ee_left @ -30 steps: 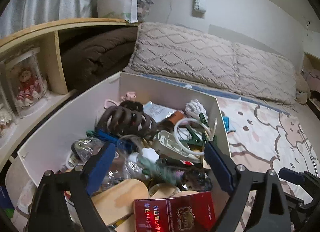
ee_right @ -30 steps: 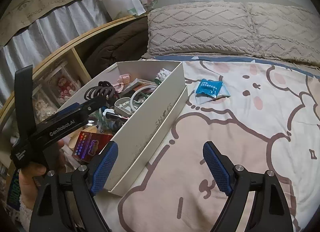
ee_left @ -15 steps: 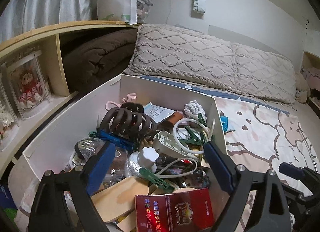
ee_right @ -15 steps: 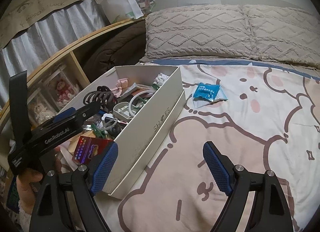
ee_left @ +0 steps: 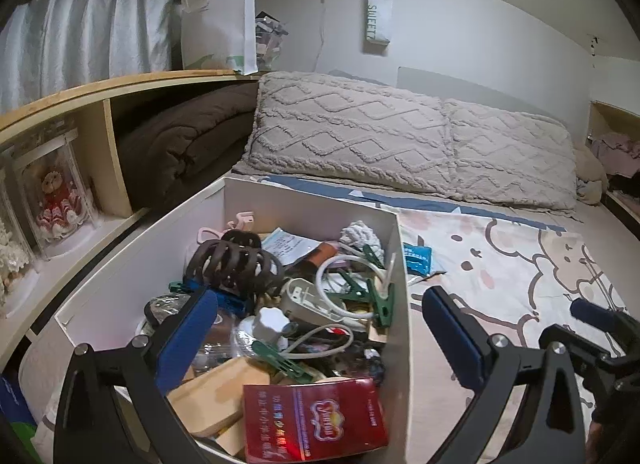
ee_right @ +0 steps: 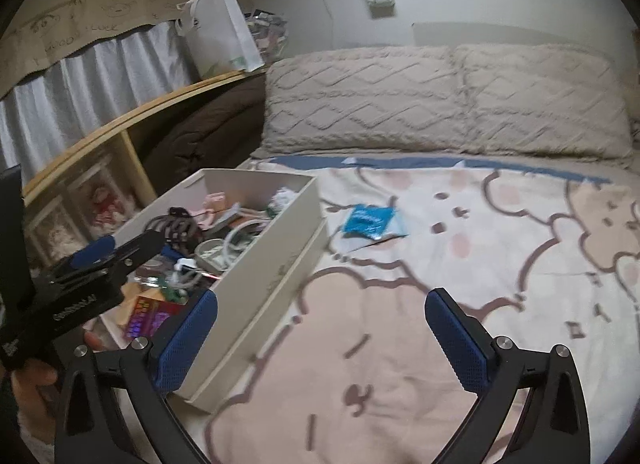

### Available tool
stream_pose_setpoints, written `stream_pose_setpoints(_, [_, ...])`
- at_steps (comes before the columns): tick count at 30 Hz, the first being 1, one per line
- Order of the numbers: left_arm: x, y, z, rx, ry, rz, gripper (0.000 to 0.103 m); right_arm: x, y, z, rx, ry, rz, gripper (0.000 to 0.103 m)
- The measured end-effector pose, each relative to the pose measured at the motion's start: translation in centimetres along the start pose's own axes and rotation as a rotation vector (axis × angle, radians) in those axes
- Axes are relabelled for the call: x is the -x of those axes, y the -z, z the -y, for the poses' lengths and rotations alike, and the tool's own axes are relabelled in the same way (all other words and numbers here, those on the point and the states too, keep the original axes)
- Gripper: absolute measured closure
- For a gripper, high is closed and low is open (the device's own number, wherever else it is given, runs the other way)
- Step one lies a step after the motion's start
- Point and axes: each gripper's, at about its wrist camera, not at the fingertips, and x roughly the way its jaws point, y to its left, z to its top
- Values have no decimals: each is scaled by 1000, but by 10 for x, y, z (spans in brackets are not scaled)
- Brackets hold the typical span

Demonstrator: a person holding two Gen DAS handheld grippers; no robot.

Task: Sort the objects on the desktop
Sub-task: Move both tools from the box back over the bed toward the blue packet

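A white cardboard box (ee_left: 401, 264) on the bed holds several small things: a brown hair claw (ee_left: 236, 264), green clothes pegs (ee_left: 382, 298), a white cable (ee_left: 332, 296), a white knob (ee_left: 272, 322), a wooden block (ee_left: 218, 394) and a red packet (ee_left: 316, 422). My left gripper (ee_left: 320, 340) is open and empty above the box's near end. My right gripper (ee_right: 320, 336) is open and empty over the bedsheet, to the right of the box (ee_right: 276, 264). A blue sachet (ee_right: 370, 219) lies on the sheet beyond the box.
Two beige pillows (ee_left: 400, 143) lie along the head of the bed. A wooden shelf (ee_left: 108, 135) on the left holds a brown blanket (ee_left: 180, 143) and a boxed doll (ee_left: 56, 199). A white paper bag (ee_left: 220, 23) stands on top of the shelf.
Both grippers have risen and drawn back a little, so the box and its contents look smaller and lower. Nothing was taken hold of. The right wrist view is blurred by motion.
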Motion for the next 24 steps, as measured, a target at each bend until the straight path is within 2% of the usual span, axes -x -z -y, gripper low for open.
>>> stream_pose_setpoints(15, [2, 3, 40, -50, 29, 28, 0, 22, 12, 55, -40, 116, 25, 0])
stream_pose_setpoints(24, [-5, 10, 63, -65, 87, 15, 0, 24, 23, 77, -28, 165, 20, 0])
